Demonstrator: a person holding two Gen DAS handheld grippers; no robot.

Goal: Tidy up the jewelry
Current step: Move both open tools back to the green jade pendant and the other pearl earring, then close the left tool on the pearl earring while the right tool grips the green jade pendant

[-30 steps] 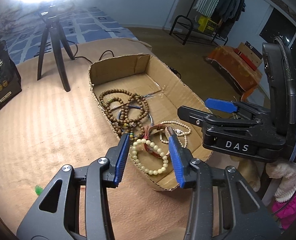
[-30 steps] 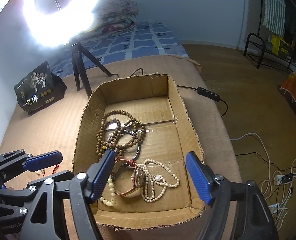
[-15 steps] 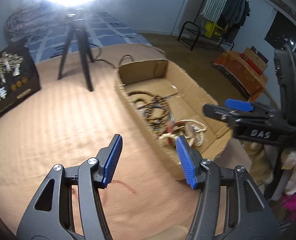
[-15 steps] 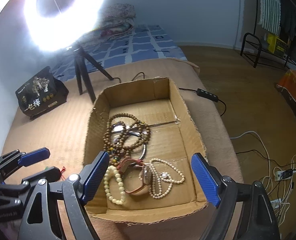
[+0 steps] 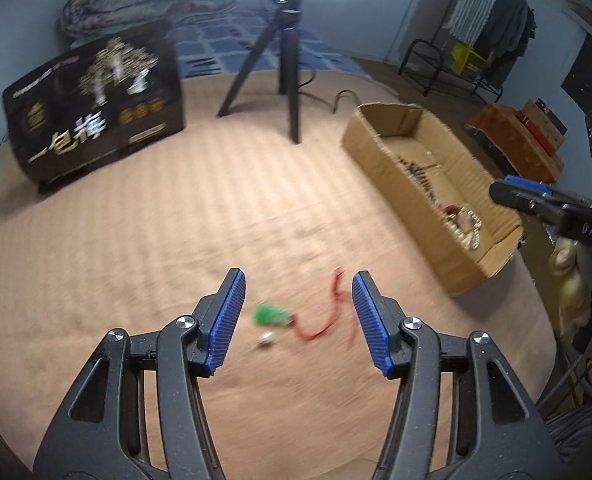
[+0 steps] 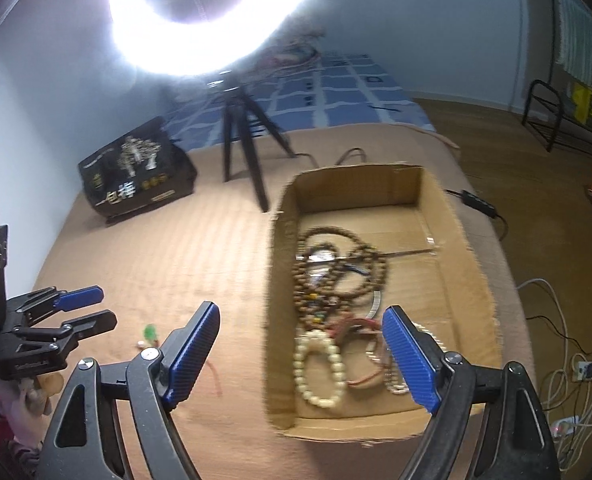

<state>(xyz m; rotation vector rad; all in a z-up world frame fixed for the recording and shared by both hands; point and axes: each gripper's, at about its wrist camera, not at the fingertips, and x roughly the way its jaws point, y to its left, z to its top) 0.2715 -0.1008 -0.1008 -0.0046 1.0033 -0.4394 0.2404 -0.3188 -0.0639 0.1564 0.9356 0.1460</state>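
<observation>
Jewelry lies in 2 places. Most of it sits heaped inside a shallow cardboard box (image 6: 460,248) near the right edge of the tan bed cover (image 5: 144,240): dark wooden bead strands (image 6: 336,264), a pale bead bracelet (image 6: 318,368) and a pearl strand, gathered at the box's near end, likely so they stay together. 1 piece remains loose on the cover, just left of the box: a green pendant (image 5: 270,315) on a red cord (image 5: 328,316), with a small white bead (image 5: 265,339) beside it. The left gripper (image 5: 294,320) hangs over this pendant, its jaws apart and empty, the pendant framed between them, apparently lined up for a pickup. The right gripper (image 6: 300,360) hovers over the box's near left wall, its jaws wide apart and holding nothing. A black tripod (image 5: 284,68) and a dark printed bag (image 5: 92,108) stand toward the cover's far edge.
</observation>
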